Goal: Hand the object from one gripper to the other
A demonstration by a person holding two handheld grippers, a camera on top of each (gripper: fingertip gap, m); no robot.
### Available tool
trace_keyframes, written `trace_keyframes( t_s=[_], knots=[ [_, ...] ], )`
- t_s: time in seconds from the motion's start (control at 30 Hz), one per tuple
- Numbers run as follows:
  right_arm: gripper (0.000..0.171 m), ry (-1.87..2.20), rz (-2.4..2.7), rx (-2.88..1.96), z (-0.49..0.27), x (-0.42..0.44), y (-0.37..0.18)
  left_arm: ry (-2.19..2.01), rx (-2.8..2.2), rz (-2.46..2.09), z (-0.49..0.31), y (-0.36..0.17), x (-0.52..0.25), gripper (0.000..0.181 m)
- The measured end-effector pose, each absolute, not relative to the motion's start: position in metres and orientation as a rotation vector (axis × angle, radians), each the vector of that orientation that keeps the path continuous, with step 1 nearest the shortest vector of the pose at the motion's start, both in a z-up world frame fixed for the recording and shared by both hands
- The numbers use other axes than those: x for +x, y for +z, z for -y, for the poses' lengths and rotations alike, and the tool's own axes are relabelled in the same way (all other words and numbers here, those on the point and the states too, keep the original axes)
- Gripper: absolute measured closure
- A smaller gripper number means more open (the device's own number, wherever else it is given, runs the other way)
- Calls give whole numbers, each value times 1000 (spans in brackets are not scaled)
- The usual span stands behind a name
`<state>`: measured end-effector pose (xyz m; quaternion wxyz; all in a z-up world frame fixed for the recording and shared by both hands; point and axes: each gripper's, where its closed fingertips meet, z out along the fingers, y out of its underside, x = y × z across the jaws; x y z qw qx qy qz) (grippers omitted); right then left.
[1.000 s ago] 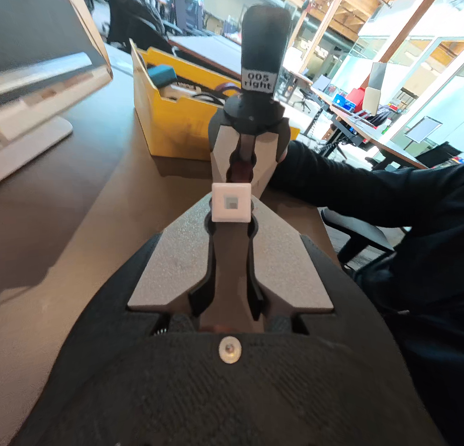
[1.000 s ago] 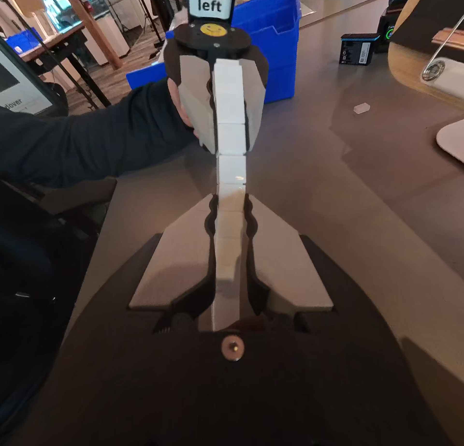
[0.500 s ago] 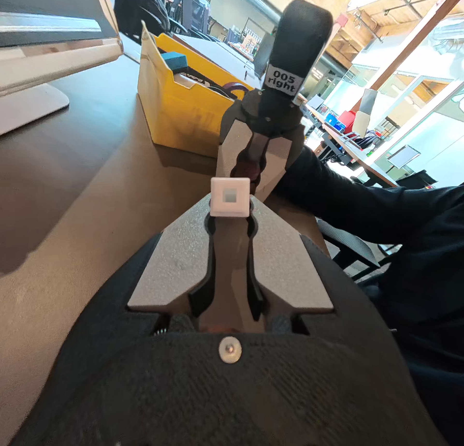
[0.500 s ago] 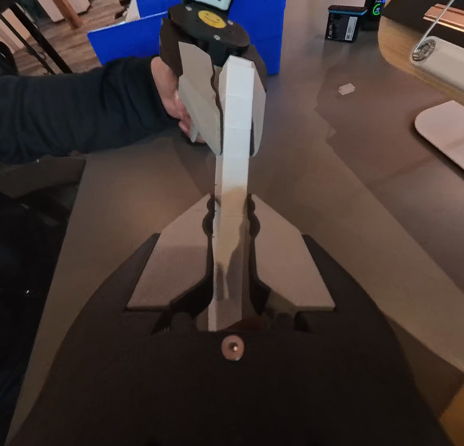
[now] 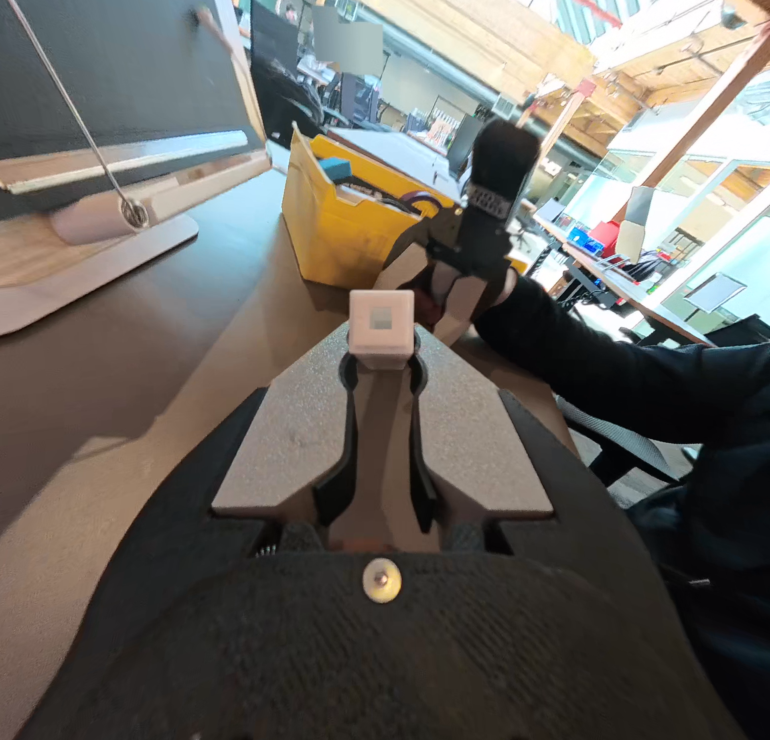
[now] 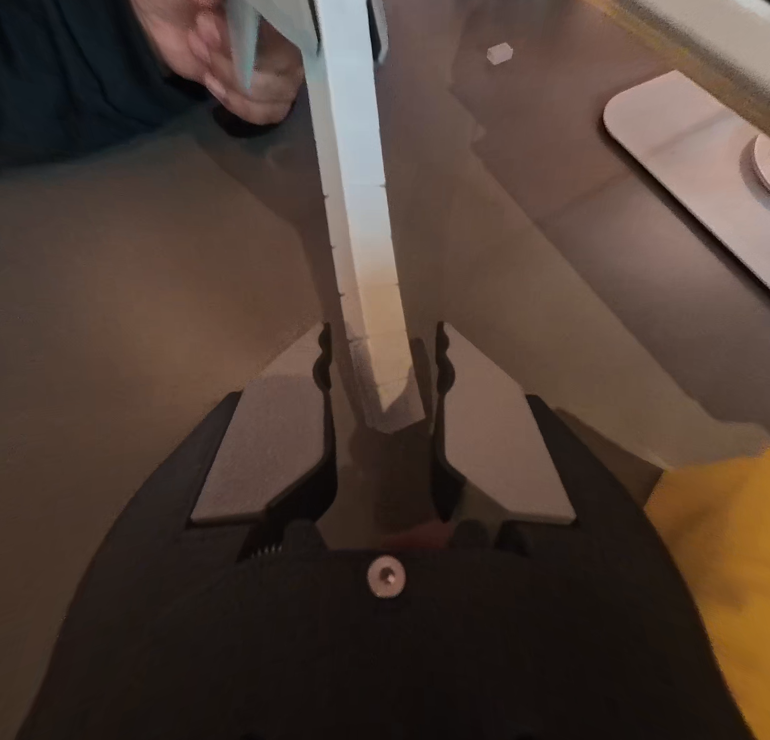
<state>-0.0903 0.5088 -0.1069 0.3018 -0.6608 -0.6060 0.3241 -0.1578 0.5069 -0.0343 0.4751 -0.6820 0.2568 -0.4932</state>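
Poking out past the left gripper [image 5: 381, 345], which is clamped on it, the white bar [image 6: 354, 178] ends loose between the right gripper [image 6: 383, 345]'s spread fingers; only left wrist view shows the yellow bin [image 5: 333, 236].

A long white segmented plastic bar [image 6: 358, 203] ran lengthwise over the brown table [image 5: 175, 386]; relative to the bar, the yellow cardboard box [image 5: 333, 236] sat behind, the silver monitor base [image 6: 683, 149] right.

Left gripper [image 5: 381, 345] with grey wedge fingers [image 5: 291, 441] on a black textured body, silver screw [image 5: 381, 586] below the fingers, right gripper [image 6: 383, 345] alike, dark sleeve [image 5: 604, 382] beside the left gripper
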Motion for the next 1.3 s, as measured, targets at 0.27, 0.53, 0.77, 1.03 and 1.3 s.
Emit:
trace_keyframes(
  t_s=[0.27, 0.53, 0.77, 1.03, 1.3],
  knots=[
    [147, 993, 1647, -1749, -496, -98, -111, -1223, -1607, -584, -506, -21, -161, 161],
    [148, 1118, 1556, -1750, -495, -104, -99, -1267, -1559, -484, -512, -10, -165, 161],
    [147, 1115, 1574, -1767, -493, -104, -102, -1270, -1571, -486, -511, -10, -163, 161],
    [149, 1250, 1556, -1609, -478, -115, -76, -1295, -1557, -626, -496, -13, -132, 161],
    [149, 1180, 1575, -1509, -473, -121, -67, -1331, -1516, -614, -491, 0, -130, 161]
  ],
)
